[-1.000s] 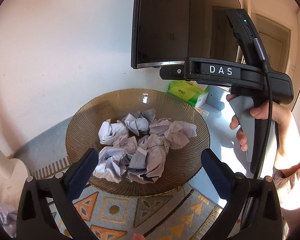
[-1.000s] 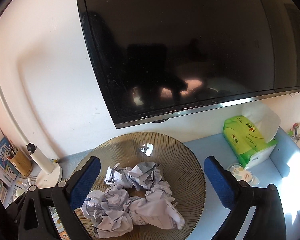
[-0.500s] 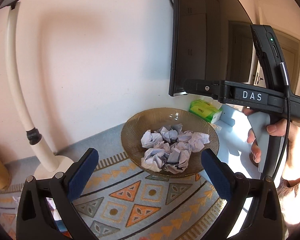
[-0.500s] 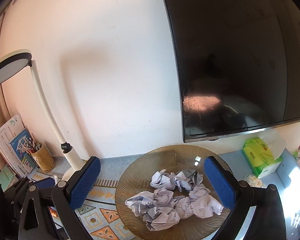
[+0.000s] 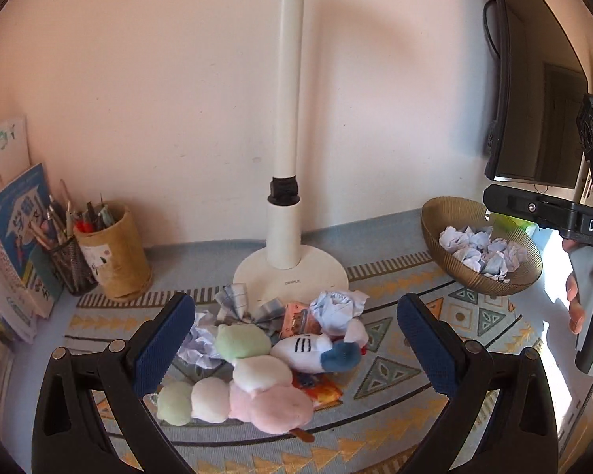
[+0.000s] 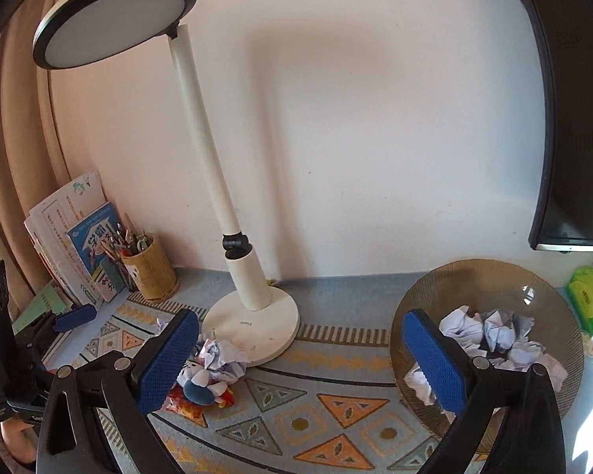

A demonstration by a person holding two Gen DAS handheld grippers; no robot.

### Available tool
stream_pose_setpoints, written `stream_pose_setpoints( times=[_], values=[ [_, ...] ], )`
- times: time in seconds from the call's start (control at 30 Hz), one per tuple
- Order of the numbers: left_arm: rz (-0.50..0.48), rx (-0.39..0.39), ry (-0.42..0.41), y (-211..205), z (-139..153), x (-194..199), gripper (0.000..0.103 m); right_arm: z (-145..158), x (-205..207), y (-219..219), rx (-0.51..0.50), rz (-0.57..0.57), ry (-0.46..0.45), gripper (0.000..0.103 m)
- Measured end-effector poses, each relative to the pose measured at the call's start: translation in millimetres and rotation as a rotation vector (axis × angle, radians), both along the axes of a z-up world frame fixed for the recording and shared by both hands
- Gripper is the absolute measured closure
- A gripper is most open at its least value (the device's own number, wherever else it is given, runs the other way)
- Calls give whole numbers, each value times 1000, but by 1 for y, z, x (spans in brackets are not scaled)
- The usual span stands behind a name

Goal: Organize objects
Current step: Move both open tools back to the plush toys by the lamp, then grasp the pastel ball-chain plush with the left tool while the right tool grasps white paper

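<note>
Crumpled paper ball [image 5: 338, 308] in the pile before the lamp base [image 5: 290, 272] looks feather-light and crushable, so a gentle pinch across its middle should do. It lies just ahead of the left tongs [image 5: 292, 349], between their released jaws. The right tongs [image 6: 300, 359] hang spread and empty near the amber bowl [image 6: 423, 296] of paper wads on the surface.

Patterned mat [image 5: 395, 371] on desk carries lamp base [image 5: 292, 276], bowl [image 5: 435, 237], toy pile [image 5: 257, 371].

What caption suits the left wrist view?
Open left gripper above soft toys and crumpled paper beside a lamp.
</note>
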State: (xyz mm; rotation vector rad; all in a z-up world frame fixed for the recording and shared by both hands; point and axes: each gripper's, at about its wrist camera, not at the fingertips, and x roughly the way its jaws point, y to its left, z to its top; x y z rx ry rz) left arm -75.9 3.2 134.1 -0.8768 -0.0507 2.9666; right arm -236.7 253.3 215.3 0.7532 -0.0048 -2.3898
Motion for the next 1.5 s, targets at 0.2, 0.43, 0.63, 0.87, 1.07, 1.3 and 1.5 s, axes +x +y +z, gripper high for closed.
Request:
stream_pose_setpoints(
  times=[0.2, 0.43, 0.63, 0.87, 1.07, 1.3, 1.5],
  values=[
    [47, 59, -81, -26, -44, -2, 1, -52, -10, -42, -45, 58, -132, 0],
    [41, 101, -124, -30, -68, -13, 1, -91, -27, -69, -96, 82, -229, 0],
    [38, 168, -155, -36, -83, -22, 1, -113, -45, -78, -147, 89, -284, 0],
    [43, 217, -165, -39, -91, -24, 1, -127, -55, -80, -182, 98, -322, 0],
    [53, 227, -167, -38, -91, -25, 1, -129, -58, -80, -190, 106, -333, 0],
    [56, 232, -168, -38, -92, -27, 2, -129, -57, -83, -193, 114, -337, 0],
    [89, 205, -175, -40, -95, -28, 20, -129, -57, -84, -199, 119, -345, 11]
  ],
)
